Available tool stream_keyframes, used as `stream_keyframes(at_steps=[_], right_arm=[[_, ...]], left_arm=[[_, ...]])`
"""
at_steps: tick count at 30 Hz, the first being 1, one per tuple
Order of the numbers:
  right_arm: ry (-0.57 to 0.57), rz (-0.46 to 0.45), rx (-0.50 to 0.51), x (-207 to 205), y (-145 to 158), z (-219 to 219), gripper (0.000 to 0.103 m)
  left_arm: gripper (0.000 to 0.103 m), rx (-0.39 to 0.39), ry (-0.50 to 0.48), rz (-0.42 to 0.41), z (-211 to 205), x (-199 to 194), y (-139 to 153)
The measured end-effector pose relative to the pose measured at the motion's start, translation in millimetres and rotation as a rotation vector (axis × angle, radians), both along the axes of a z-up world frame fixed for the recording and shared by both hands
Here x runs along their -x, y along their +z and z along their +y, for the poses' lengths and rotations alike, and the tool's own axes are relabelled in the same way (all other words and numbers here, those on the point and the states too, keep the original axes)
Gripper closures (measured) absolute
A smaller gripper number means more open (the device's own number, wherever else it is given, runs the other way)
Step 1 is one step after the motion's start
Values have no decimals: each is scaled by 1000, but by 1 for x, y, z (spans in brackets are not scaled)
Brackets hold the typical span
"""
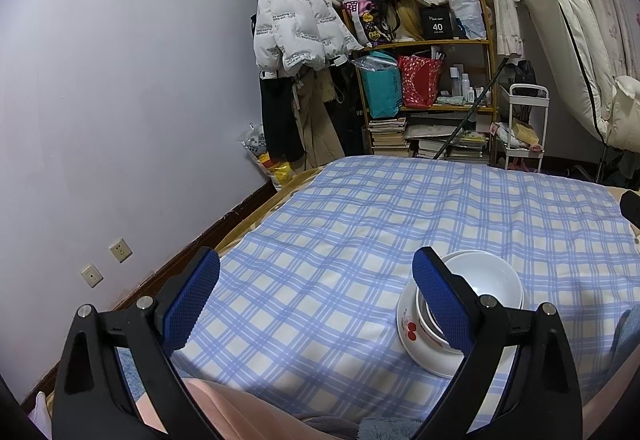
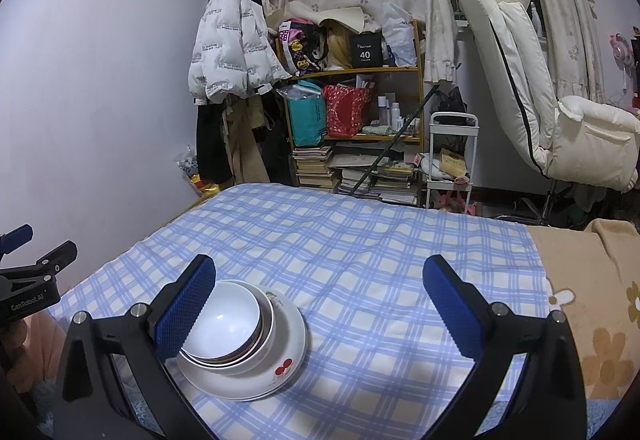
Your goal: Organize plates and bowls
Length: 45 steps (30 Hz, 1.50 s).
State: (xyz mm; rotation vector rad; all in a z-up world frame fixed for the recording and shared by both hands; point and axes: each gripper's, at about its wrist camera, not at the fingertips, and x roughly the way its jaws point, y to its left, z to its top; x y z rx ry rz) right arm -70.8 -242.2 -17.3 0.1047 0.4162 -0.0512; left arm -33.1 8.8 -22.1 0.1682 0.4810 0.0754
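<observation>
Sitting nested on white cherry-print ceramic plate (image 2: 286, 352), white ceramic bowls (image 2: 228, 328) lie beside right gripper (image 2: 318, 300) left finger; both grippers, incl. left gripper (image 1: 316, 292), wide open, empty.

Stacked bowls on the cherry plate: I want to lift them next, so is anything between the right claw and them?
Nothing visible: the right claw is open, and only bare checked cloth lies beside the stacked bowls.
</observation>
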Motion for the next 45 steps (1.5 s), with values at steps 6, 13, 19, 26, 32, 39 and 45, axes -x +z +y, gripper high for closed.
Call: stream_keyframes(at_steps=[6,13,19,26,32,39,45], right_arm=[[1,3,0,0,-1,-1,0],[2,2,0,0,0,-1,0],[3,3,2,0,0,-1,0],[3,3,2,0,0,-2,0],[4,4,3,0,0,-2,0],[1,4,3,0,-1,-2,0],[1,5,5,0,0,-2,0]], left_arm=[[7,-9,-12,-1,2,-1,-1],[7,-17,-21,2,3,-2,-1],[7,-17,-29,6,4,-4,-3],[7,-20,-33,6,5,-4,-4],[7,-21,-33,3,7,-5,-2],[7,-23,-32,2,7,-6,-2],[7,-20,-39,2,9,-6,0]])
